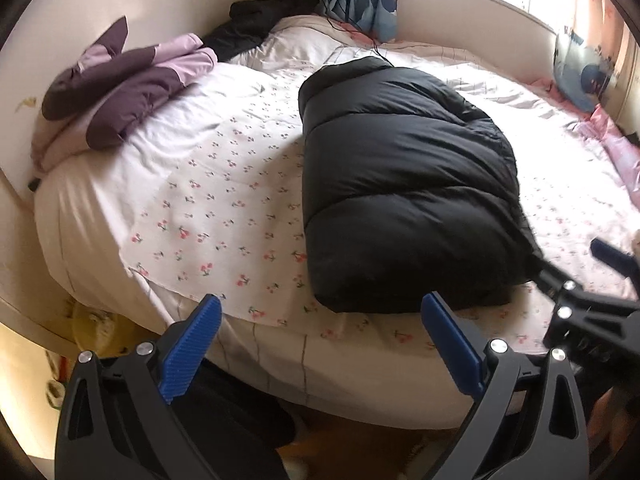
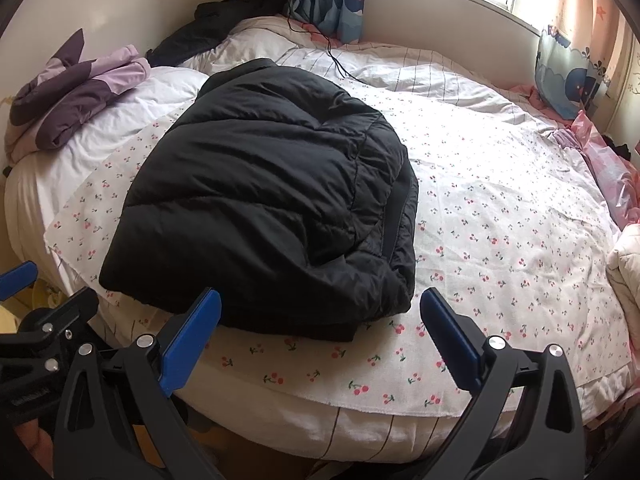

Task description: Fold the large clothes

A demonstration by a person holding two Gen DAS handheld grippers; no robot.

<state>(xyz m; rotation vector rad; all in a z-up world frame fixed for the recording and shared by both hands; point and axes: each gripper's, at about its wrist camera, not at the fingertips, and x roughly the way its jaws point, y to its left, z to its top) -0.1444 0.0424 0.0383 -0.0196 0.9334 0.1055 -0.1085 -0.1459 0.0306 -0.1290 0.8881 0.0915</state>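
Note:
A black puffer jacket [image 1: 400, 184] lies folded into a thick bundle on the cherry-print sheet [image 1: 200, 220] of the bed, near its front edge. My left gripper [image 1: 320, 320] hovers open just short of the bundle's near end, with nothing between its blue pads. In the right wrist view the same jacket [image 2: 264, 192] fills the centre-left. My right gripper [image 2: 320, 320] is open and empty at its near right corner. One of the left gripper's blue pads [image 2: 16, 276] shows at the far left edge. My right gripper [image 1: 572, 268] also appears beside the jacket's right corner.
A purple and lilac jacket [image 1: 120, 80] lies heaped on the pillow at the left. Dark clothing [image 1: 260, 16] is piled against the back wall, and a black cable [image 1: 360, 36] trails across the bed. A pink plastic bag [image 2: 612, 168] lies at the right edge.

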